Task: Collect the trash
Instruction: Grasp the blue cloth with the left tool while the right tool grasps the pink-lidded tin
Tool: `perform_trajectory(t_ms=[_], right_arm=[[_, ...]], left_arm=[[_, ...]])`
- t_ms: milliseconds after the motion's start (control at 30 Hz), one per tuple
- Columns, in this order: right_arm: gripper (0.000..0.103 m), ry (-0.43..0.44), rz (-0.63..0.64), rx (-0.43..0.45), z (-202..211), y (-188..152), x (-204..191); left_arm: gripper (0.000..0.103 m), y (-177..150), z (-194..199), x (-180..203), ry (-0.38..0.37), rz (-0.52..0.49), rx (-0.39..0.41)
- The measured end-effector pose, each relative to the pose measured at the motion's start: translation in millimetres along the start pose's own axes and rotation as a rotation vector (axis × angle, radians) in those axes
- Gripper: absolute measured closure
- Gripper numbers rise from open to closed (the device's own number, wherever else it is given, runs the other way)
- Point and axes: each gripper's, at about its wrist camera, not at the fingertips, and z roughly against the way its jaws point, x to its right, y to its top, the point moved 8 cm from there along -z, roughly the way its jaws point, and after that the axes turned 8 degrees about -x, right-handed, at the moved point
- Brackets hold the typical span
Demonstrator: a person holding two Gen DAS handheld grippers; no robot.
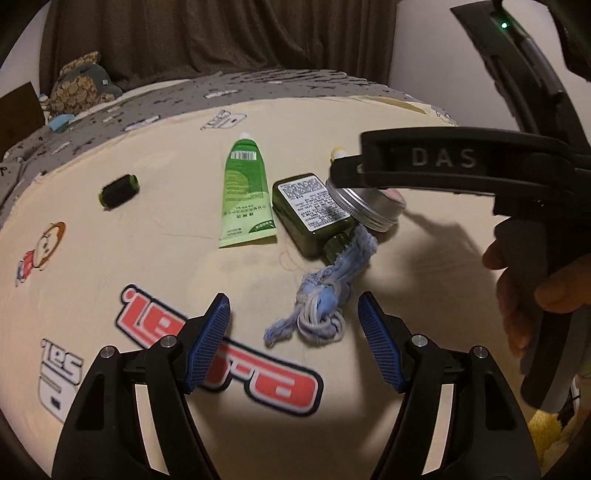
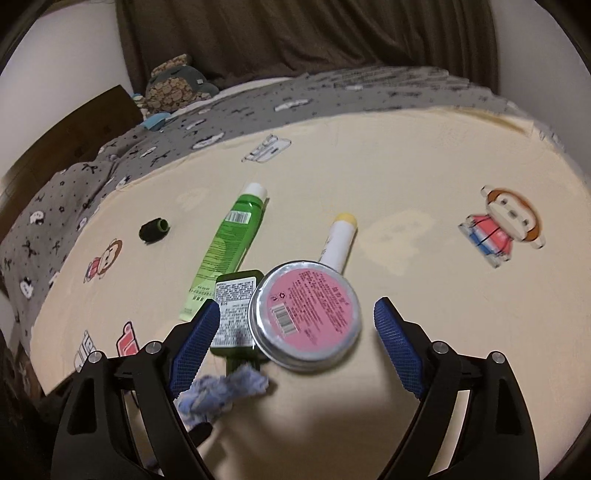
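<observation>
The left tool point(image 1: 293, 334) is open, and its blue pads point(image 1: 210, 341) stand wide on both sides of a frayed blue rag point(image 1: 325, 291) without touching it. The rag lies on the cream bed sheet point(image 1: 147, 229), and its far end touches the neck of a dark green bottle point(image 1: 310, 212).

The right tool point(image 2: 297, 341) is open too, with nothing held. A round metal tin point(image 2: 306, 314) with a pink label lies between its pads point(image 2: 399, 347), apart from both of them. The tin leans partly over the green bottle, which lies on its side with the white label up.

Behind the bottle a light green tube point(image 2: 225, 247) lies flat, with the white cap pointing away. A small white stick with a yellow cap point(image 2: 341, 240) lies just behind the tin. Further left, well apart from the others, a black spool point(image 1: 118, 190) with green ends rests on the sheet. A grey patterned blanket point(image 2: 110, 170) covers the far part of the bed, and a stuffed toy point(image 1: 83, 85) sits near the brown curtain point(image 1: 221, 33).
</observation>
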Motion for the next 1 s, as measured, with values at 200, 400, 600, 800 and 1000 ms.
perform_trajectory(t_ms=[200, 400, 600, 800, 1000], right_arm=[[0.018, 0.009, -0.044, -0.029, -23.2, -2.5, 12.6], [0.032, 0.012, -0.014, -0.013, -14.7, -5.7, 10.4], [0.032, -0.052, 0.043, 0.069, 30.1, -13.3, 4.9], [0.032, -0.162, 0.128, 0.167, 104.4, -28.6, -3.2], [0.032, -0.212, 0.190, 0.238, 168.2, -58.8, -13.4]], left_arm=[[0.065, 0.8, -9.9, 1.0, -0.058, -0.007, -0.017], [0.081, -0.2, -4.5, 4.3, -0.063, -0.030, -0.017], [0.083, -2.1, 28.5, 3.6, -0.032, -0.015, 0.039], [0.083, -7.1, 87.5, -0.4, 0.000, 0.006, 0.117], [0.083, -25.2, 151.7, -7.0, 0.026, 0.033, 0.188]])
